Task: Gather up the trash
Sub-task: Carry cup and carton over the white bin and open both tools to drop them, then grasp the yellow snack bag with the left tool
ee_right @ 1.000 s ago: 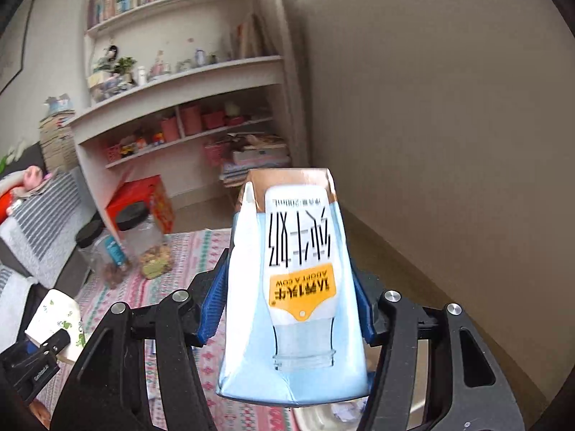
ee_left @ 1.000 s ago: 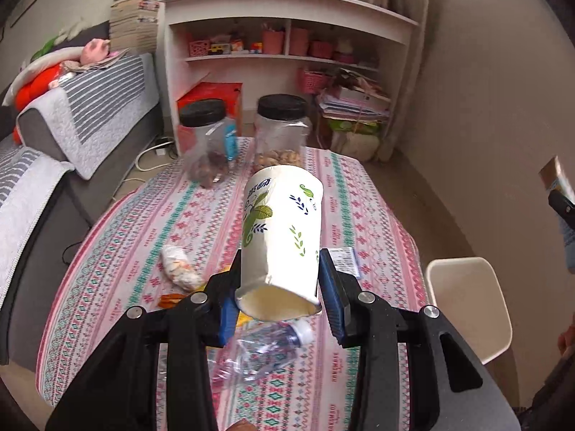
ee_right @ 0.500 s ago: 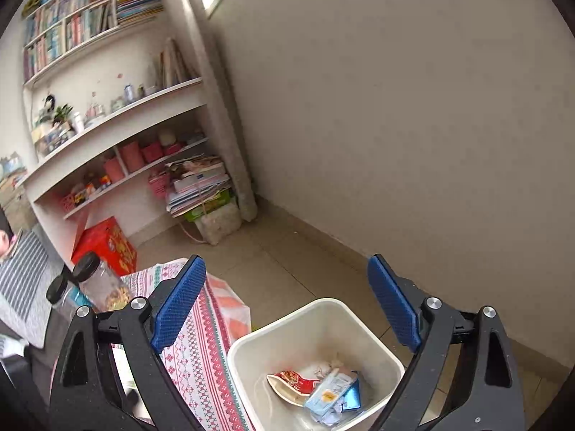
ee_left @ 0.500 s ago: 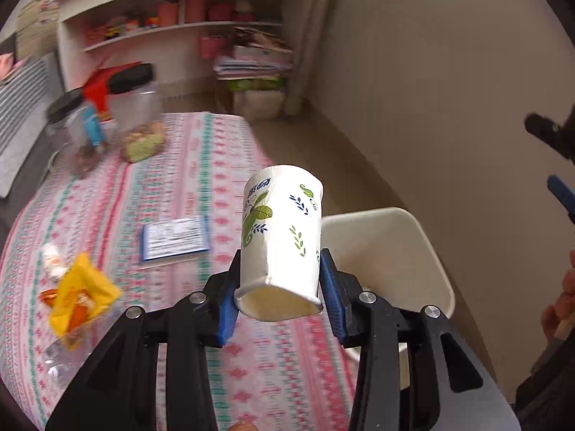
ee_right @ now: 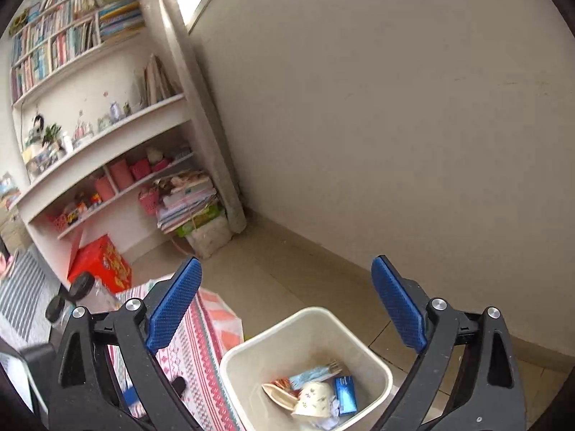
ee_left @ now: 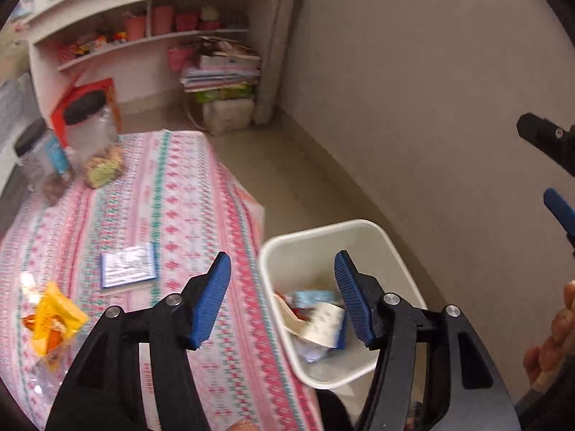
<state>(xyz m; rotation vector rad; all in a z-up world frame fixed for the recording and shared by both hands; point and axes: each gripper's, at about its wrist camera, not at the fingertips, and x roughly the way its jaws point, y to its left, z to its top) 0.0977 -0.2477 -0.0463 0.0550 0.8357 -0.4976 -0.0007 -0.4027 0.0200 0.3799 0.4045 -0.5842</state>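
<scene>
Paper cup (ee_right: 312, 397) has left my left gripper (ee_left: 282, 296) since half a second ago; it now lies in the bin (ee_right: 363, 344) atop the milk carton (ee_right: 316, 373). Both drops done. Left fingers (ee_left: 212, 296) spread wide, empty; right gripper (ee_right: 285, 305) likewise agape, touching nothing. Yellow wrapper (ee_left: 54, 318) and leaflet (ee_left: 129, 265) remain on the bench (ee_left: 187, 194).
</scene>
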